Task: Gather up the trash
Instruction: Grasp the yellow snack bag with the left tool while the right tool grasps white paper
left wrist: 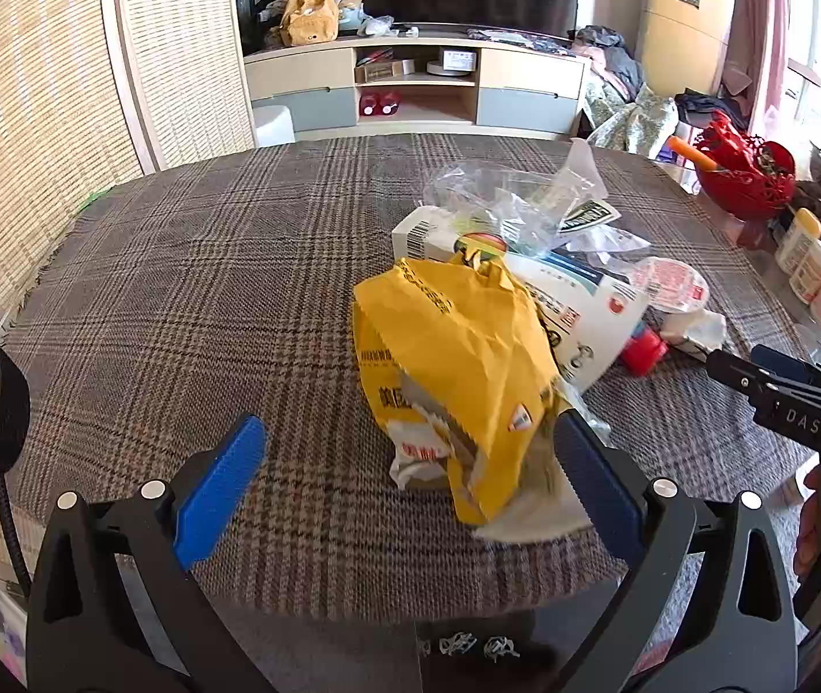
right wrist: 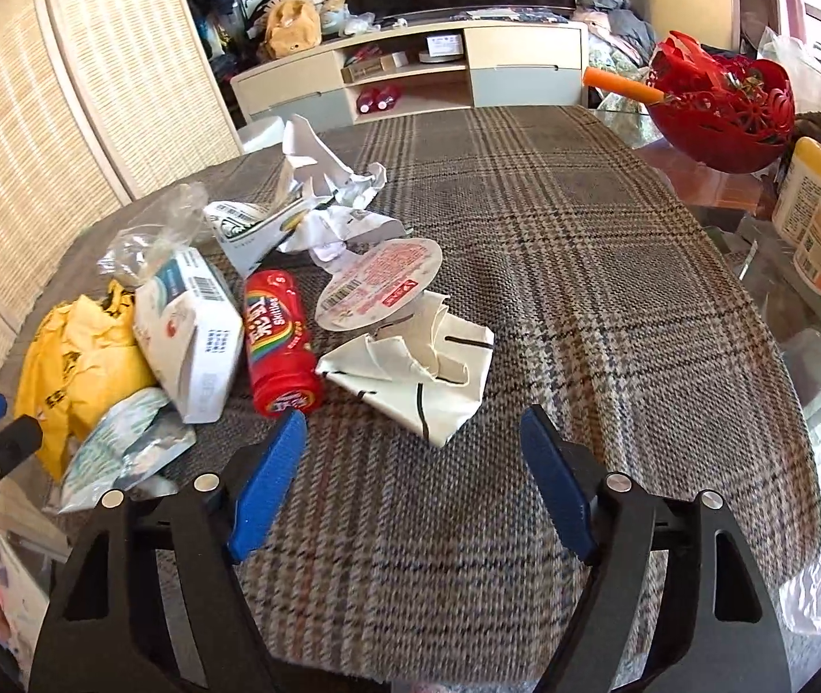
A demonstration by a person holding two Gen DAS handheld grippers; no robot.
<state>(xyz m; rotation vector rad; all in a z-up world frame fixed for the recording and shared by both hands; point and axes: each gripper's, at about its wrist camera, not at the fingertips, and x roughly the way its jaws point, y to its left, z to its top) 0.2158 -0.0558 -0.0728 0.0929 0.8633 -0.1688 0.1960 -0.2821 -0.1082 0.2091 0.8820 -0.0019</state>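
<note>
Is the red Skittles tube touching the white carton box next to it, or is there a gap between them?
Touching. In the right wrist view the red Skittles tube lies against the long side of the white carton box, with no tablecloth showing between them.

The counter point(right wrist: 555, 300) wears a brown and grey plaid cloth with thin dark and rust lines. On it lie a yellow bag point(left wrist: 462, 358) with dark print, a white box point(right wrist: 191, 335) with a black barcode, a red tube point(right wrist: 280, 346) banded in rainbow stripes, a round pink-printed lid point(right wrist: 379, 283) and cream paper point(right wrist: 422, 369) with black lines. A red bowl point(right wrist: 722, 110) is pierced with a flower pattern. Each claw point(right wrist: 410, 485) is black with blue pads point(right wrist: 269, 485).
</note>
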